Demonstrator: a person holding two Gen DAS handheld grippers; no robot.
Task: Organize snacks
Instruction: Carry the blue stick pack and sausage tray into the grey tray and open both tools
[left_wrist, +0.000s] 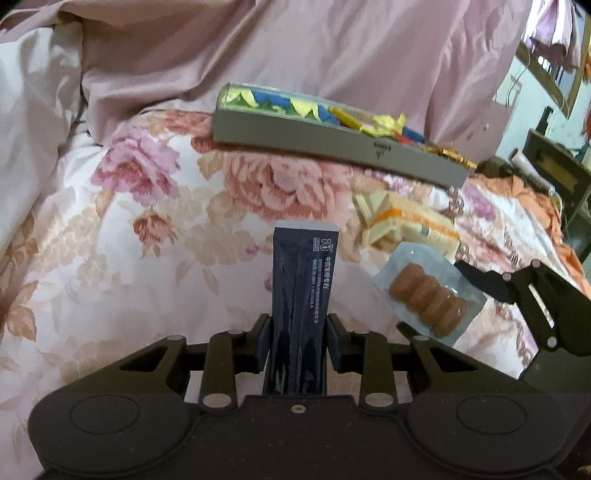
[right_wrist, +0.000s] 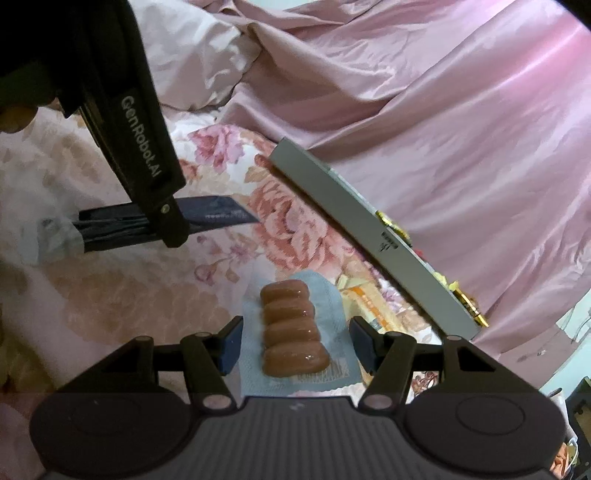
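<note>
Left wrist view shows the left hand-held gripper (left_wrist: 297, 338) clenched on a dark blue packet (left_wrist: 301, 291), its two pads pressing the packet's long sides while the packet sticks straight forward above the floral bed cover (left_wrist: 110, 229). Ahead and a little right sits a grey tray (left_wrist: 332, 142) holding bright yellow, blue and gold wrapped snacks (left_wrist: 384, 123), tilted on the bedding with its near wall facing the camera. Between the tray and the packet lies a pale box with an orange stripe (left_wrist: 410, 223), flat on the cover just below the tray's right end. At the right edge the right hand-held gripper (left_wrist: 436, 295) grasps a clear-backed pack of brown sausages (left_wrist: 428, 301), partly covering the striped box behind it.

In the right wrist view the sausage pack (right_wrist: 295, 334) lies between the pads (both touch its pale blue edges, so the jaws are clamped on it). The left hand-held gripper's black body, printed GenRobot.AI, crosses the upper left and hides the middle of the dark blue packet (right_wrist: 218, 214), which shows on either side of it. The grey tray (right_wrist: 369, 236) runs diagonally at the right, with a rumpled pink satin sheet (right_wrist: 461, 129) rising behind it.
</note>
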